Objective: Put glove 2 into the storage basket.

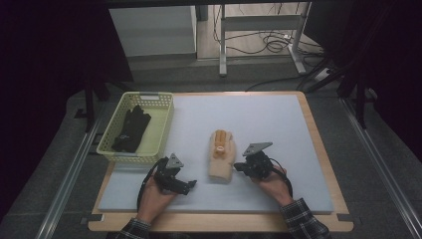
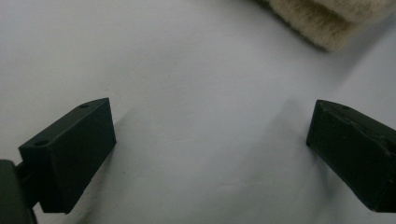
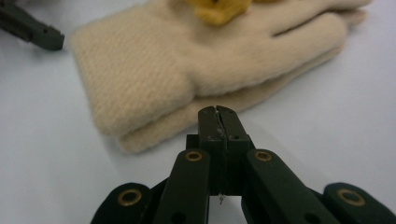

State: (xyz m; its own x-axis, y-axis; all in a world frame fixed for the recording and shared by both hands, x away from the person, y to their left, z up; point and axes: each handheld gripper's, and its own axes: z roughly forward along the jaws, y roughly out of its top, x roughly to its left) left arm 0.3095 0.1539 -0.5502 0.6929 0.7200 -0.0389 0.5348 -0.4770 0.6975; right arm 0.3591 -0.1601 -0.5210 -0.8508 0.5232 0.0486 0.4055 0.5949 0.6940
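Two cream knitted woollen gloves lie stacked one on the other in the middle of the pale grey foam-topped counter, with a small orange-yellow knitted piece resting on the finger end. The right tool sits just at the lower glove's edge, near the cuff, its jaws pressed flat together with nothing visibly caught between them. The risk, as it looks, is that the pinch has missed the fabric, so a lift would come up empty, or it may snag only the bottom glove and drag the pile askew, tipping the orange piece off. The left tool rests on the counter beside the cuff with its jaws spread wide and nothing between them; a late grab from it could push the stack away. Further out, one yellow plastic lattice basket at the counter's left holds dark fabric, seemingly black gloves, though their number cannot be told. Two tools, two hands.
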